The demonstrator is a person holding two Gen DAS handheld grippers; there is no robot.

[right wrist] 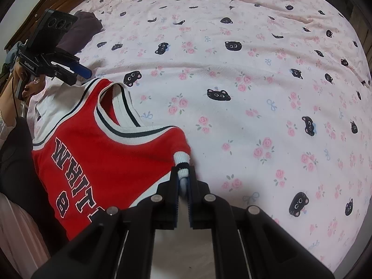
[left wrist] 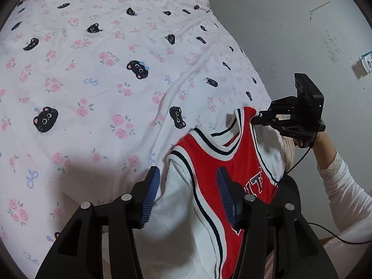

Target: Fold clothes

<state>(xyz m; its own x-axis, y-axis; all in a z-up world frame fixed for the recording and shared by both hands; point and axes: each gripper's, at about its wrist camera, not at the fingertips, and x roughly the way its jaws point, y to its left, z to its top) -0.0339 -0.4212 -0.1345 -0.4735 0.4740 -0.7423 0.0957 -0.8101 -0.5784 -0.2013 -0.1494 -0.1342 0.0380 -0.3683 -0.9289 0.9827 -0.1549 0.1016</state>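
The right gripper [right wrist: 184, 176] is pinched tight on one shoulder strap of the jersey [right wrist: 97, 153], the white-and-navy ribbed trim squeezed between its blue pads, so that corner is held up off the bed [right wrist: 255, 107]. The left gripper [left wrist: 188, 195] stands wide apart, its pads [left wrist: 152, 193] straddling the jersey's other shoulder and white sleeve area with cloth between them but no bite taken; in the right wrist view it sits at the far strap with one blue finger poking forward. As a judgement, the fold is not finished: the jersey is neither flat nor stacked in layers, but half-lifted and draped over the near edge of the bed, its lower part falling out of sight toward the person's lap. Whether it is being spread out for folding or being raised mid-fold, this scene would suit either. What remains, at the least, is to get it into a neat, compact shape on the bed. The jersey is red knit with white and navy striped trim round neck and armholes, a white layer beneath or beside the red, and block lettering reading "WHIT" with an 8 below. It looks soft and limp, sagging between the two straps. Beyond it the pink sheet with black cat faces and roses lies mostly smooth, and a dark garment [right wrist: 81, 30] is heaped at the far side.
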